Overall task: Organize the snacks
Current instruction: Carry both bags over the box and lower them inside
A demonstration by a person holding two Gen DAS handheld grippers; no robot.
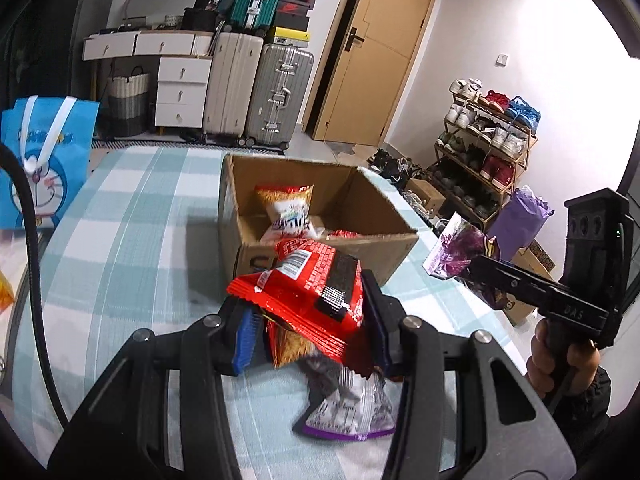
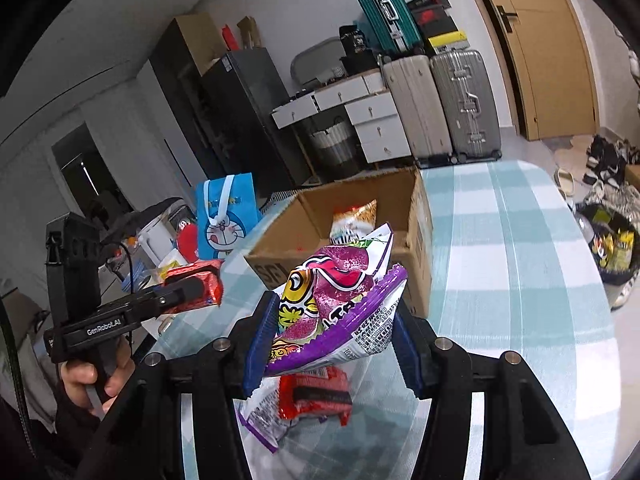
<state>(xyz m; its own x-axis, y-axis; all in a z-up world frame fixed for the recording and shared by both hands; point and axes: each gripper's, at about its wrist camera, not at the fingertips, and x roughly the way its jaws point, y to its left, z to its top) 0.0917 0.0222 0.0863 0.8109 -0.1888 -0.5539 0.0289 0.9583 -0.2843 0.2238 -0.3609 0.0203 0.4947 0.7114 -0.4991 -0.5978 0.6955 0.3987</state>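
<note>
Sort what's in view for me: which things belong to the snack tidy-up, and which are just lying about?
Job:
- red snack packet in left hand-held gripper
- purple snack packet in right hand-held gripper
- cardboard box, snacks already inside
- loose packets on the bed: purple, red

Lying about:
- blue cartoon bag
- suitcases
- shoe rack

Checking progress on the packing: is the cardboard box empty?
No, the cardboard box already holds an orange-and-white snack bag leaning against its back wall.
</note>
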